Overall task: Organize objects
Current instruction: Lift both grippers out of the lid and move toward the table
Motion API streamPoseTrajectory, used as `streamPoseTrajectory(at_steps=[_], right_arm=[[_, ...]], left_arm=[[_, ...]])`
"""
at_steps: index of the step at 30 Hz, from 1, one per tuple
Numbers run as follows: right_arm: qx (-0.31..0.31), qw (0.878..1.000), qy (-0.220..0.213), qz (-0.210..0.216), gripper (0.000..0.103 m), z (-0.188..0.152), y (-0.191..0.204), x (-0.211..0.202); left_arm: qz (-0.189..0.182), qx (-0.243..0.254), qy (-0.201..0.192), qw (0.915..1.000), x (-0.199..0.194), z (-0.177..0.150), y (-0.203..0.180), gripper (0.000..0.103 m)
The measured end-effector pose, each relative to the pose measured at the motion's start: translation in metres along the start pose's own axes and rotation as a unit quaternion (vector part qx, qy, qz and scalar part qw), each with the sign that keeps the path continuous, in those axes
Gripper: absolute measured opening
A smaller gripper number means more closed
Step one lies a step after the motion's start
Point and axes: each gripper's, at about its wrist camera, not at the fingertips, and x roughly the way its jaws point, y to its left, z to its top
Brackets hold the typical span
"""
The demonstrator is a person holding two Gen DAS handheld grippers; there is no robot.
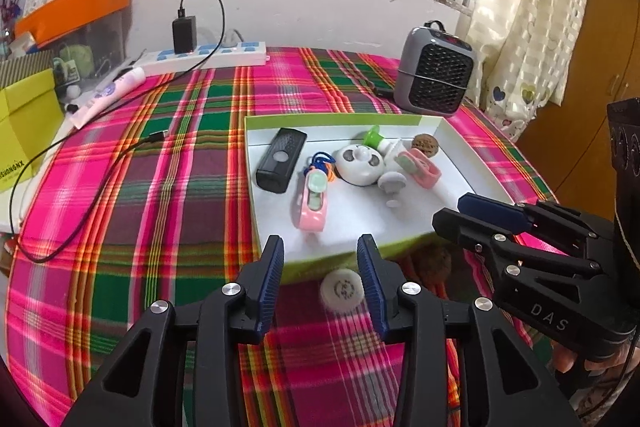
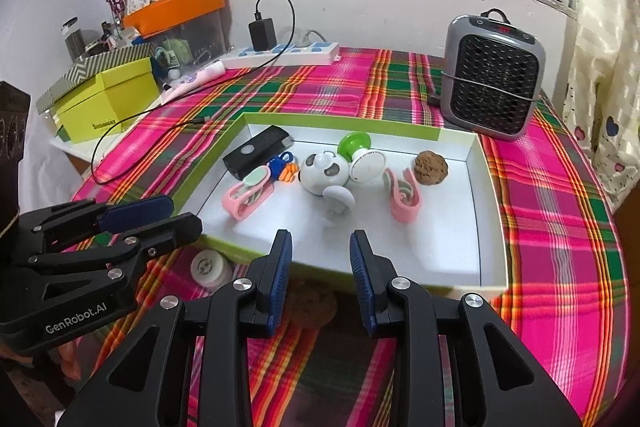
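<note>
A green-rimmed white tray (image 1: 336, 117) (image 2: 420, 247) on the plaid cloth holds a black device (image 1: 281, 159), two pink clips (image 2: 402, 201), a panda-faced ball (image 2: 323, 173), a walnut (image 2: 431, 167) and other small items. In front of the tray lie a white round cap (image 1: 342, 291) (image 2: 208, 267) and a second walnut (image 1: 434, 263) (image 2: 310, 303). My left gripper (image 1: 320, 247) hangs open above the cap, pads apart from it. My right gripper (image 2: 321, 239) (image 1: 450, 213) stands open over the loose walnut, with nothing between its pads.
A grey heater (image 1: 436, 71) (image 2: 492, 83) stands behind the tray. A power strip (image 1: 224, 53) with a charger lies at the back, and its black cable (image 1: 80, 195) loops across the left of the cloth. Yellow-green boxes (image 2: 108, 99) and an orange-lidded bin (image 1: 76, 7) crowd the left.
</note>
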Motion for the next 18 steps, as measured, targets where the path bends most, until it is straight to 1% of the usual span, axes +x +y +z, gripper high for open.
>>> streamPoseTrajectory(at_steps=[5,7,8,9,18], right_arm=[[0.008,1.0,-0.008,0.004,0.032,-0.008,0.001,-0.009],[0.009,1.0,-0.009,0.002,0.036,-0.011,0.0,-0.012],[0.011,1.0,-0.01,0.003,0.039,-0.012,0.0,-0.013],[0.012,1.0,-0.01,0.004,0.04,-0.013,-0.001,-0.014],[0.018,1.0,-0.004,0.004,0.04,-0.027,-0.004,-0.016]], left_arm=[[-0.008,-0.001,-0.003,1.0,-0.008,-0.008,-0.002,0.038],[-0.009,-0.002,-0.001,1.0,-0.008,-0.011,-0.002,0.038],[-0.011,-0.003,-0.001,0.9999,-0.009,-0.012,-0.003,0.038],[-0.012,-0.005,0.0,0.9999,-0.009,-0.014,-0.003,0.038],[-0.022,-0.009,0.014,0.9996,-0.005,-0.027,-0.006,0.041]])
